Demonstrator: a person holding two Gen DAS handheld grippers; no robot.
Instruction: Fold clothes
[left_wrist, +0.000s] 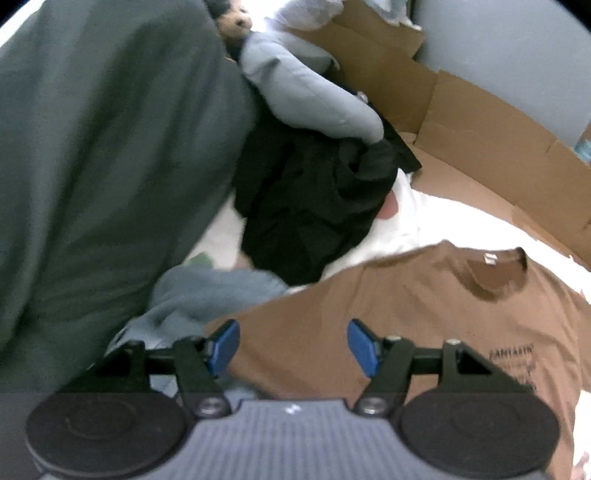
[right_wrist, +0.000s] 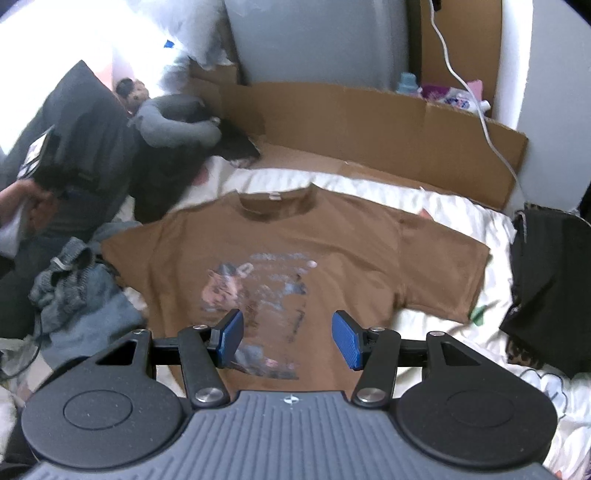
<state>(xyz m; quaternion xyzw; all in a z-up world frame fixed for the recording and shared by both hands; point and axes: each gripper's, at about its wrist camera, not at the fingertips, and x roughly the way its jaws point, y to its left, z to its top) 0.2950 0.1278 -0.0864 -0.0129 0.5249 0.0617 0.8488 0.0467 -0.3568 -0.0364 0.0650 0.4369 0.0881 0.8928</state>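
A brown T-shirt (right_wrist: 295, 240) with a printed front lies spread flat on the white bedding (right_wrist: 461, 214), collar at the far side and both sleeves out. My right gripper (right_wrist: 287, 339) hangs open above the shirt's lower middle, with nothing between its blue pads (right_wrist: 345, 339). In the left wrist view the same T-shirt (left_wrist: 406, 314) fills the lower right. My left gripper (left_wrist: 293, 345) is open over the shirt's left edge, holding nothing.
A large grey-green cloth (left_wrist: 92, 147) hangs at the left. A black clothes heap (left_wrist: 314, 192) and a grey cushion (left_wrist: 306, 92) lie beyond the shirt. Cardboard (right_wrist: 369, 122) lines the wall. Blue garments (right_wrist: 74, 288) sit left, a black garment (right_wrist: 546, 277) right. A hand (right_wrist: 22, 199) shows at far left.
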